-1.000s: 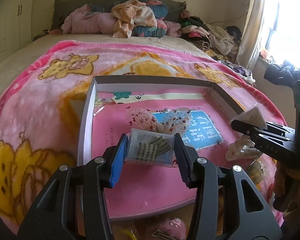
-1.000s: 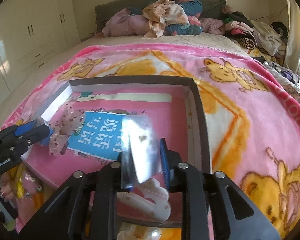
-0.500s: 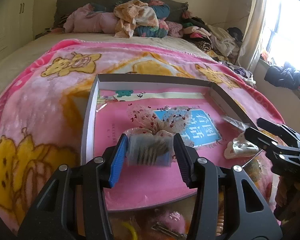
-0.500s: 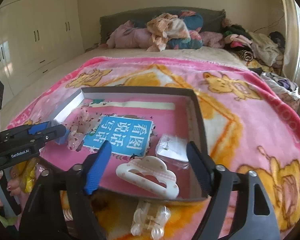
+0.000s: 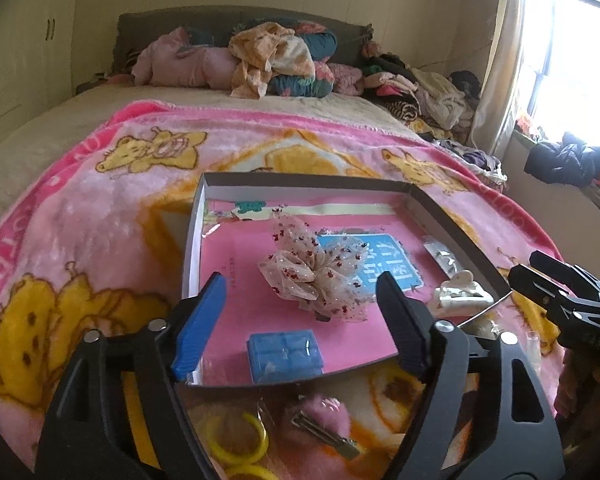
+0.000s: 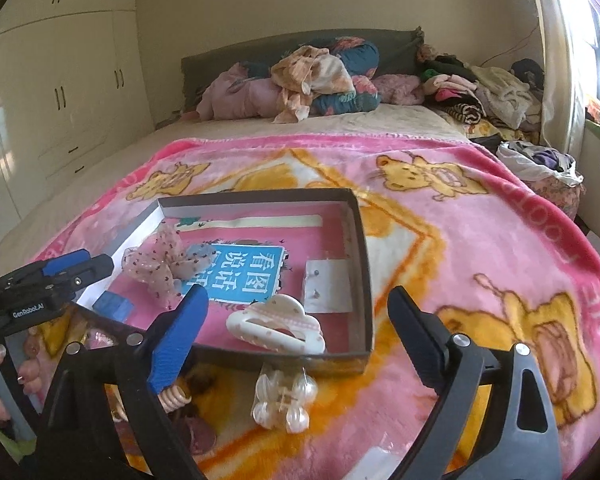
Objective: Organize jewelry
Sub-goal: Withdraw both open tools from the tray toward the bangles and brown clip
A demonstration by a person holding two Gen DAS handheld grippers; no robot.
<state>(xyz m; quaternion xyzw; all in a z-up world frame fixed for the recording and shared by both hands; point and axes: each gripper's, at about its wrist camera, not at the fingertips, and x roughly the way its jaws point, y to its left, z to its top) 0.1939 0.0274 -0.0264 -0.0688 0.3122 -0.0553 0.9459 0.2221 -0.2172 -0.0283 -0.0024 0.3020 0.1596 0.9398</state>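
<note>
Both hand-held grippers, left (image 5: 300, 320) and right (image 6: 296, 332), just opened and empty above the tray (image 6: 364, 264); next, approach the pearl clip (image 6: 284, 400), lower centre, squarely.

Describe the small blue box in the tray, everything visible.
The small blue box is a translucent blue plastic case, roughly rectangular with rounded corners, and its lid shows faint divider lines. It looks closed and lies flat on the pink floor of the tray, close to the near edge. The frilly scrunchie lies just beyond it, not touching. It sits in front of the open left gripper, whose pads are clear of it. The right wrist view shows only one corner.
</note>
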